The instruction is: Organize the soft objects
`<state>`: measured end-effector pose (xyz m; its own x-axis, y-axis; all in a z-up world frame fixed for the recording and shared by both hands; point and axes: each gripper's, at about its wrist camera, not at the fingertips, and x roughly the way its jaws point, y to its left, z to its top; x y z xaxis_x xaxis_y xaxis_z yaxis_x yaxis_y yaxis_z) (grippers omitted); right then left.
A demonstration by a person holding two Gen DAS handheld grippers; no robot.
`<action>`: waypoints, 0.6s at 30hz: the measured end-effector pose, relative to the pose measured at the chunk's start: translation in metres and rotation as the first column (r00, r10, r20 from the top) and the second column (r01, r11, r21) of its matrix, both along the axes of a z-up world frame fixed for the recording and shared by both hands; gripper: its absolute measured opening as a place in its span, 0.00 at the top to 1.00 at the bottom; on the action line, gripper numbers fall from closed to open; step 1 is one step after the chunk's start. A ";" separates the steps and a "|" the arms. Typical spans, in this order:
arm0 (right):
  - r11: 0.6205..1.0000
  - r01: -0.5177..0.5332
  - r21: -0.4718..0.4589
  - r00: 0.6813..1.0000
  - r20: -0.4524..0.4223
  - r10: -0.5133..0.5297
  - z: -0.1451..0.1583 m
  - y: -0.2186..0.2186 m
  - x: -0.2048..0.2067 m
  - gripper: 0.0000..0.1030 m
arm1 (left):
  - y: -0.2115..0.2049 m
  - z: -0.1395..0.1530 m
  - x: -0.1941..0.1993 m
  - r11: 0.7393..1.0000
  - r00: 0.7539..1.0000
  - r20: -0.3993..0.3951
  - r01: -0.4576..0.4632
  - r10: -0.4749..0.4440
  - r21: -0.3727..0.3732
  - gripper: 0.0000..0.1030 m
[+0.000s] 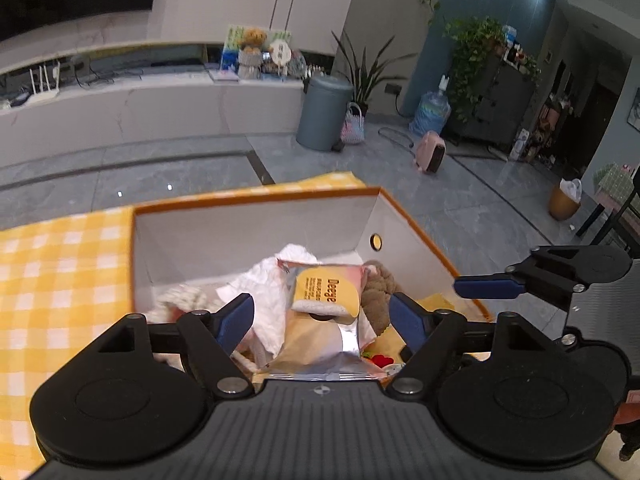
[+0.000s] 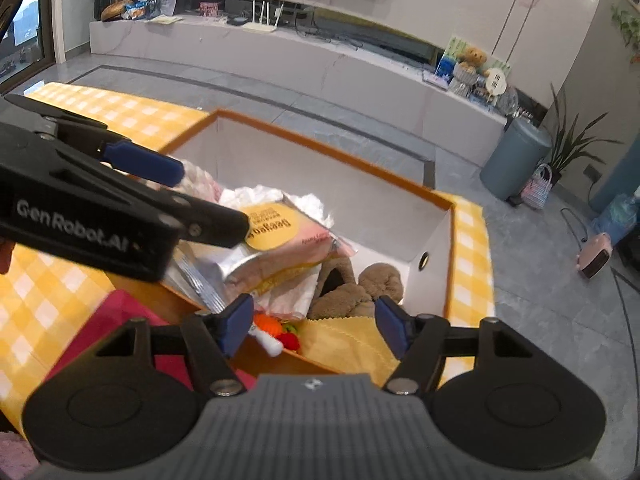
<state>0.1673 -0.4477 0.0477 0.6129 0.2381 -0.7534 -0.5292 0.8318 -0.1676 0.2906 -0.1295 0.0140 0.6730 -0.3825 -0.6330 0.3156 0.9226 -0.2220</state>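
Soft objects, namely a foil pouch (image 1: 326, 300), white cloth (image 1: 268, 280) and a brown plush (image 2: 352, 288), lie piled in the orange-rimmed box (image 1: 256, 200) on the yellow-checked table (image 1: 52, 272). The left gripper (image 1: 322, 316) hovers above the pouch, jaws spread wide and empty. The right gripper (image 2: 314, 326), beside it, likewise stands open, gripping nothing, over the plush and a yellow cloth (image 2: 344, 344).

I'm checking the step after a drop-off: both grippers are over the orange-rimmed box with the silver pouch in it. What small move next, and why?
Probably lift both clear of the box. The left gripper and right gripper both stand open with nothing pressed between the pads, and the silver pouch lies on the pile inside.
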 end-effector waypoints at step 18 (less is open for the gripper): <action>0.987 -0.008 0.158 0.972 0.234 -0.029 0.081 0.005 -0.157 0.15 | 0.027 0.063 -0.142 0.999 0.945 0.326 0.004 -0.017 0.041 0.08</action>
<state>0.0107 -0.4429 0.1290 0.7713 0.3345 -0.5415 -0.4817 0.8628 -0.1532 0.1483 -0.1021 0.0770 0.8410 -0.3704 -0.3943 0.3746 0.9246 -0.0695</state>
